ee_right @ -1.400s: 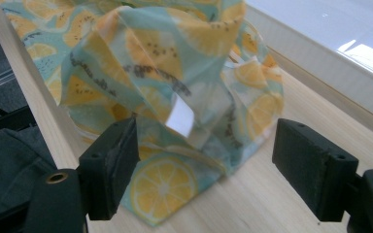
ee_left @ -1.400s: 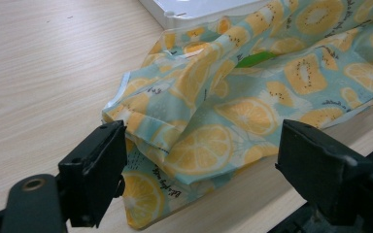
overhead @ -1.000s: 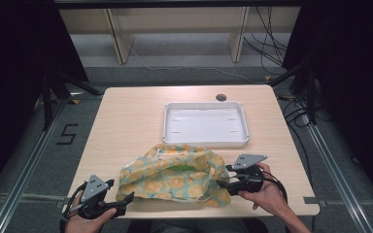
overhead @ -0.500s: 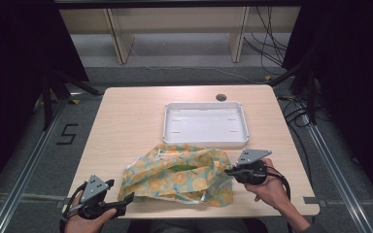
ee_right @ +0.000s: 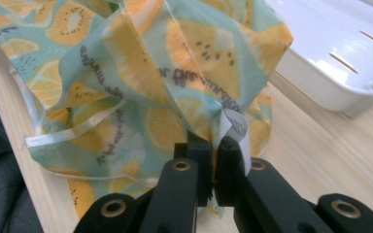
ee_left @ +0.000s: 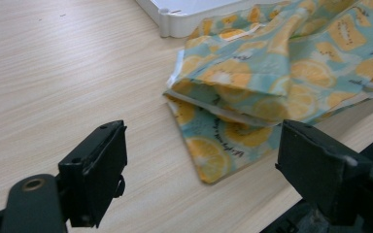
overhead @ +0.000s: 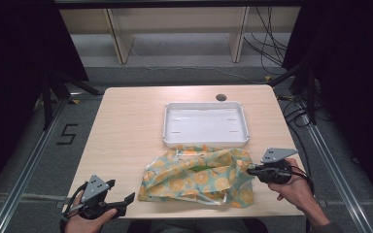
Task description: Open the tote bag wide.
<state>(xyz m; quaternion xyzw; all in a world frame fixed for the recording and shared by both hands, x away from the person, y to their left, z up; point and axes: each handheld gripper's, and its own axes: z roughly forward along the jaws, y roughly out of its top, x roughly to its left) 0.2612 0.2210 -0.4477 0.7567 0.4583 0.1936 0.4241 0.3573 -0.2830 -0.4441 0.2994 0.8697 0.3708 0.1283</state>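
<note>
The light wooden table point(overhead: 126, 126) carried a white rectangular plastic tray point(overhead: 205, 124) at its far middle. Just in front of the tray, touching its near rim, lay the crumpled teal cloth printed with orange slices point(overhead: 199, 177), its long axis running left to right across the table's near edge. It looked light, soft and limp, likely to sag and unfold when lifted, so a hem or corner seemed the best hold. The right gripper point(ee_right: 212, 160) was pinched tight on the cloth's right edge by the label. The left gripper point(ee_left: 201, 160) stood wide apart, empty, near the cloth's left corner.
</note>
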